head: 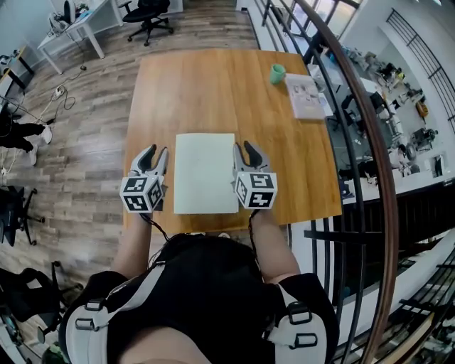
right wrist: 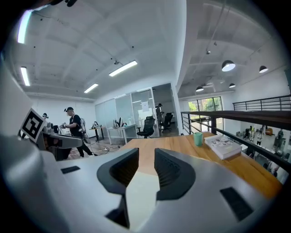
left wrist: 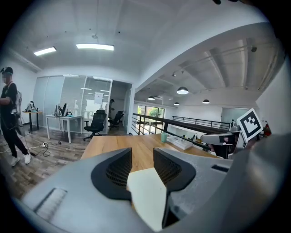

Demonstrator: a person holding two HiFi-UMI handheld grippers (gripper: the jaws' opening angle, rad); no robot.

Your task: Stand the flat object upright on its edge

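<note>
My feeds bright, evenly lit. Ceiling strips (left wrist: 95,46) glare mildly; windows (right wrist: 207,103) blown out. Shadows on table (head: 213,92) faint, soft. Heavy fisheye bend, black vignette in corners of both gripper views. Closest foreground soft, room beyond sharp.

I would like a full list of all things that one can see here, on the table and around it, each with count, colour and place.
flat board: one, pale, lying flat near the table's near edge
table: one, brown wood, centre
cup: one, green, far right of the table
book: one, light, beside the cup
office chair: at least one, black, floor beyond the table
railing: one, dark, right of the table
left gripper: one, grey, jaws apart, left of the board
right gripper: one, grey, jaws apart, right of the board
</note>
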